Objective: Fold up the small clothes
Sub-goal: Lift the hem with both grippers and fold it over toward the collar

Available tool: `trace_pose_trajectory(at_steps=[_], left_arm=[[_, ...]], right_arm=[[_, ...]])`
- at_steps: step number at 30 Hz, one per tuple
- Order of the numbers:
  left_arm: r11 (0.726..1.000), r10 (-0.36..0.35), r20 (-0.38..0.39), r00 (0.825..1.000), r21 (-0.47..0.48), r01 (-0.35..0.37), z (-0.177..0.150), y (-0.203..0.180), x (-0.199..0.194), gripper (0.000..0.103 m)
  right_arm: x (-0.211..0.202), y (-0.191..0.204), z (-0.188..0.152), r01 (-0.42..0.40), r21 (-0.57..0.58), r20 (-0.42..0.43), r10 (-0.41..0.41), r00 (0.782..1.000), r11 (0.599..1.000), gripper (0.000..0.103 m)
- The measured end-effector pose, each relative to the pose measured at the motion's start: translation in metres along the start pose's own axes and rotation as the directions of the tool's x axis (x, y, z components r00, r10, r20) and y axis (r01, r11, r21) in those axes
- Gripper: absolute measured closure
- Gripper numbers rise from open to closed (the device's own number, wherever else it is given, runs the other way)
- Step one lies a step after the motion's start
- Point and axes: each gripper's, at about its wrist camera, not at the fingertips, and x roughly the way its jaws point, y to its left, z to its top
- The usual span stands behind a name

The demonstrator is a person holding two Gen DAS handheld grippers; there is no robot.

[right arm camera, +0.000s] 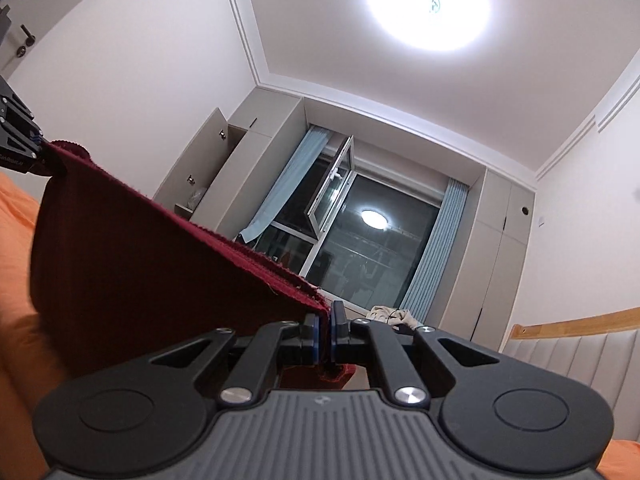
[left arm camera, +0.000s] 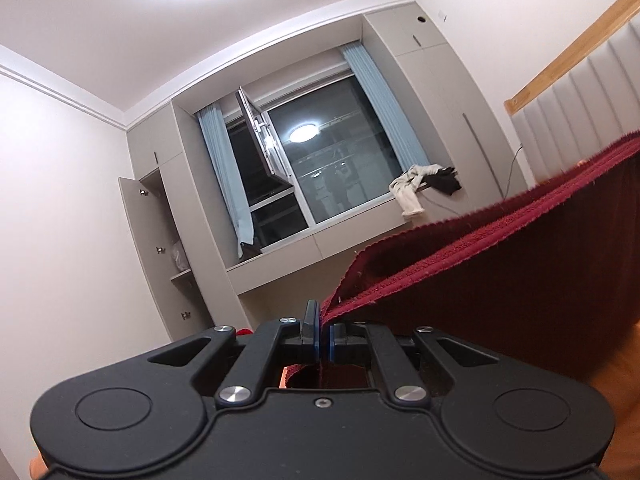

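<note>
left gripper (left arm camera: 323, 336) is clenched on one corner of a dark red knit garment (left arm camera: 500, 264); the blue pads sit tight together w/ the cloth edge pinched btwn them, a bit of fabric poking out below the jaws. from that corner the garment runs up and to the right across the left wrist view, ribbed hem along its top edge, body hanging down on the right side.

right gripper (right arm camera: 329, 334) is also clamped on the same garment (right arm camera: 140, 252), at the other end of that hem; a small red tuft shows under its jaws. in the right wrist view the cloth stretches from the near pinch up to the far left, where the left gripper (right arm camera: 38, 146) holds its corner at the frame edge. so the piece hangs spread btwn both tools, held up in the air, hem roughly taut, body drooping toward an orange surface (right arm camera: 16, 240) on the left.

both cams look upward into the room: ceiling light (right arm camera: 432, 4), a window (left arm camera: 328, 168) w/ one pane swung open, blue curtains (left arm camera: 380, 100), grey built-in cabinets w/ an open door (left arm camera: 148, 256) on the left. some pale and dark clothes (left arm camera: 424, 182) lie on the sill at right. padded headboard w/ wood trim (left arm camera: 576, 92) at far right.
</note>
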Motion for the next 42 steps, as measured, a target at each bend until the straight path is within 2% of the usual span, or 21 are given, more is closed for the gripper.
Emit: trace_pose_trajectory(at_steps=[5, 10, 15, 20, 26, 32, 35, 38, 42], left_arm=[[0.999, 0.028, -0.035, 0.999, 0.019, -0.028, 0.000, -0.008, 0.071, 0.099], [0.999, 0.042, -0.129, 0.991, 0.016, -0.040, -0.012, -0.013, 0.150, 0.098], [0.999, 0.044, -0.226, 0.973, 0.032, -0.038, -0.030, -0.022, 0.226, 0.098], [1.000, 0.012, -0.323, 0.946, 0.010, -0.009, -0.052, -0.031, 0.277, 0.098], [1.000, -0.014, -0.410, 0.912, -0.013, 0.010, -0.090, -0.041, 0.306, 0.097], [0.999, -0.035, -0.466, 0.884, -0.034, 0.022, -0.112, -0.042, 0.324, 0.095], [0.998, -0.052, -0.501, 0.864, -0.057, 0.027, -0.120, -0.040, 0.331, 0.089], [0.996, -0.064, -0.534, 0.843, -0.086, 0.021, -0.131, -0.038, 0.333, 0.080], [0.993, -0.068, -0.542, 0.838, -0.118, 0.004, -0.134, -0.032, 0.334, 0.072]], right_arm=[[0.075, -0.005, -0.015, -0.046, -0.002, -0.040, 0.045, 0.998, 0.999, 0.098], [0.153, -0.004, -0.041, -0.108, 0.008, -0.122, 0.108, 0.987, 0.994, 0.098], [0.211, 0.006, -0.078, -0.161, 0.013, -0.227, 0.160, 0.961, 0.987, 0.098], [0.248, 0.013, -0.112, -0.193, 0.061, -0.330, 0.203, 0.922, 0.979, 0.098], [0.275, 0.017, -0.148, -0.209, 0.174, -0.408, 0.264, 0.874, 0.962, 0.097], [0.284, 0.026, -0.162, -0.216, 0.148, -0.430, 0.259, 0.865, 0.965, 0.097], [0.290, 0.030, -0.165, -0.209, 0.145, -0.446, 0.253, 0.858, 0.967, 0.096], [0.291, 0.036, -0.171, -0.213, 0.152, -0.474, 0.261, 0.841, 0.965, 0.092], [0.295, 0.037, -0.176, -0.213, 0.162, -0.492, 0.266, 0.829, 0.963, 0.087]])
